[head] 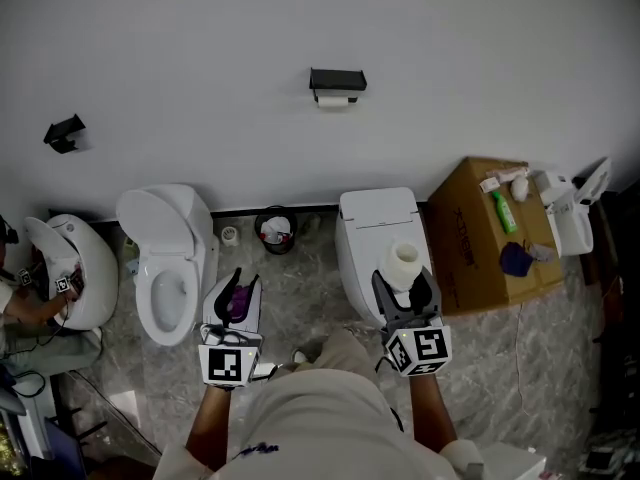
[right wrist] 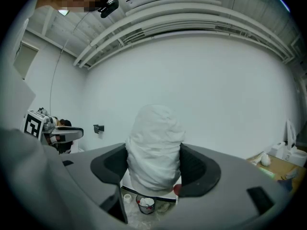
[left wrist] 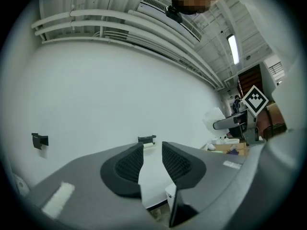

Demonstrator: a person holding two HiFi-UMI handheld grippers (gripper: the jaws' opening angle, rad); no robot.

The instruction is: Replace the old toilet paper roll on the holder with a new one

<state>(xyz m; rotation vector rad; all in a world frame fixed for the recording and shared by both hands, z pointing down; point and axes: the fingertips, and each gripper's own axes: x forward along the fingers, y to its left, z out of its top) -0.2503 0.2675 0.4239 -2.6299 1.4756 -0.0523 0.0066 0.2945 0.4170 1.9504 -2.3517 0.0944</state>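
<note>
Toilet paper roll [right wrist: 154, 143] white, rumpled, upright in right gripper [right wrist: 153, 163].

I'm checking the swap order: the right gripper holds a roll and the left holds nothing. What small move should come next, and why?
Probably move the left gripper forward toward the wall holder to take off the old roll. Its jaws stand apart and empty, while the right gripper is clamped on the new roll and cannot do it.

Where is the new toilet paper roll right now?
The roll is clamped in the right gripper, at the head view's lower right. It is seen against the lid of the closed toilet.
</note>
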